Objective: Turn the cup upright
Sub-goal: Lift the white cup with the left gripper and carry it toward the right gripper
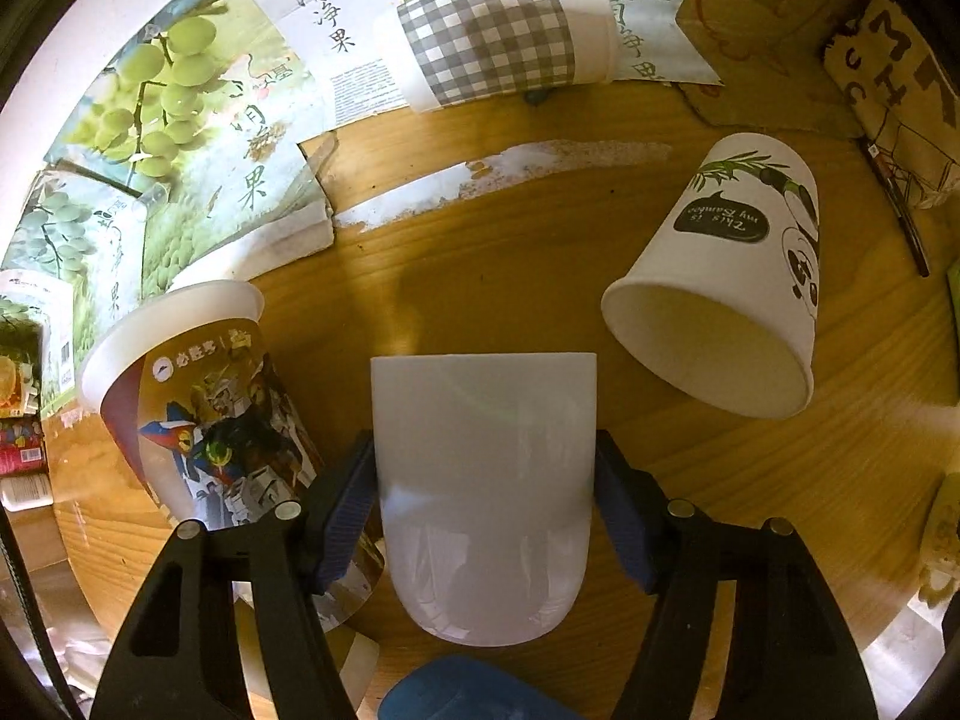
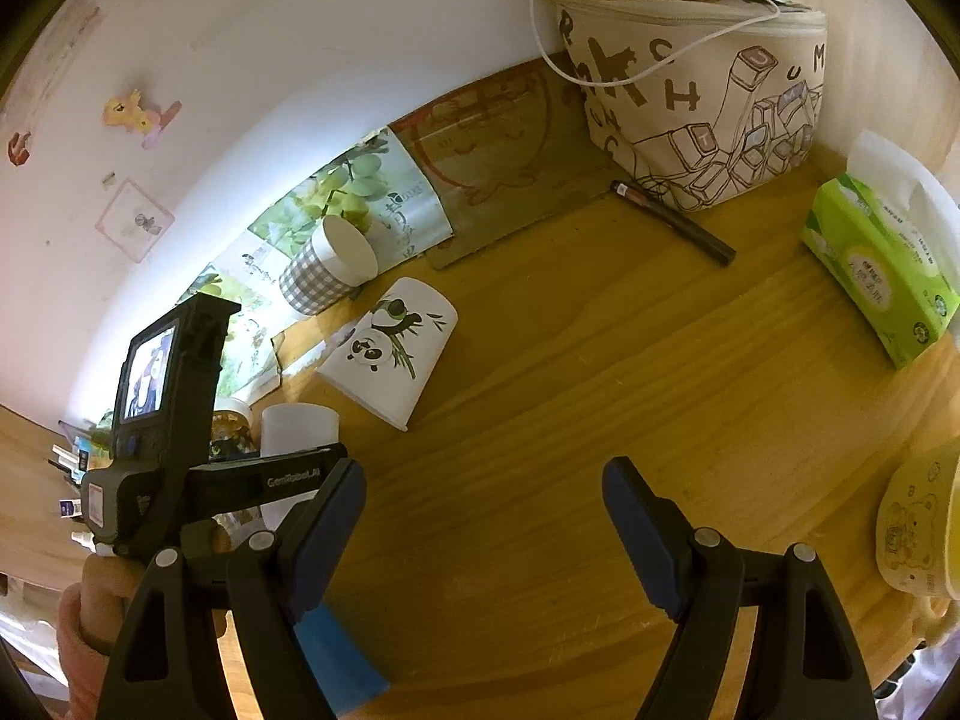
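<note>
My left gripper [image 1: 485, 480] is shut on a plain white cup [image 1: 483, 480], which stands between the blue pads with its flat end pointing away from the camera. The same cup [image 2: 298, 429] shows behind the left gripper in the right wrist view. A panda cup [image 1: 729, 282] lies on its side to the right, mouth toward me; it also shows in the right wrist view [image 2: 393, 348]. A robot-print cup [image 1: 204, 408] leans at the left. A checked cup [image 1: 510, 30] lies at the back. My right gripper [image 2: 483, 528] is open and empty above bare wood.
Grape-print leaflets [image 1: 180, 138] and a brown card [image 2: 498, 162] lie along the wall. A printed canvas pouch [image 2: 702, 102], a dark pen [image 2: 672, 222] and a green tissue pack [image 2: 882, 264] stand at the back right of the wooden table [image 2: 600, 390].
</note>
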{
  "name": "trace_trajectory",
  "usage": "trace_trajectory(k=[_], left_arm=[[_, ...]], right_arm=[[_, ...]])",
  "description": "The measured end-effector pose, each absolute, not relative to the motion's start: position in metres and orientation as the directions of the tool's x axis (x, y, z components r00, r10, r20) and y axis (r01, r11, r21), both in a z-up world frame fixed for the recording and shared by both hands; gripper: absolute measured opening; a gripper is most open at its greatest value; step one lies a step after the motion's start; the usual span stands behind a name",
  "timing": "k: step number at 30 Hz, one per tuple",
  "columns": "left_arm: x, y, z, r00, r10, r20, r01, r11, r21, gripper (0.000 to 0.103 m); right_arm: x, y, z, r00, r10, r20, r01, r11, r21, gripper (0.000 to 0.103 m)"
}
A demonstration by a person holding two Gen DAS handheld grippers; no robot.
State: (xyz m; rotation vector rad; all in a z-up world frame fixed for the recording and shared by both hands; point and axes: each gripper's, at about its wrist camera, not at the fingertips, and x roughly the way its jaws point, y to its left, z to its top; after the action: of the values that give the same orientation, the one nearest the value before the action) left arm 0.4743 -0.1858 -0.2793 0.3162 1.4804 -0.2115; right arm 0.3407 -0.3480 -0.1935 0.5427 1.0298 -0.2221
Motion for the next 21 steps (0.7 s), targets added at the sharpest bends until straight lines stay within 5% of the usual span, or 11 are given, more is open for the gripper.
trace_trajectory(k=[21], left_arm=[[0.429, -0.18, -0.206, 0.142, -0.021, -0.99, 0.365, 0.93, 0.033, 0.071]], right_arm=[[0.313, -0.329, -0.158, 0.523, 0.103, -0.846, 0.369, 0.868, 0.333, 0.082]])
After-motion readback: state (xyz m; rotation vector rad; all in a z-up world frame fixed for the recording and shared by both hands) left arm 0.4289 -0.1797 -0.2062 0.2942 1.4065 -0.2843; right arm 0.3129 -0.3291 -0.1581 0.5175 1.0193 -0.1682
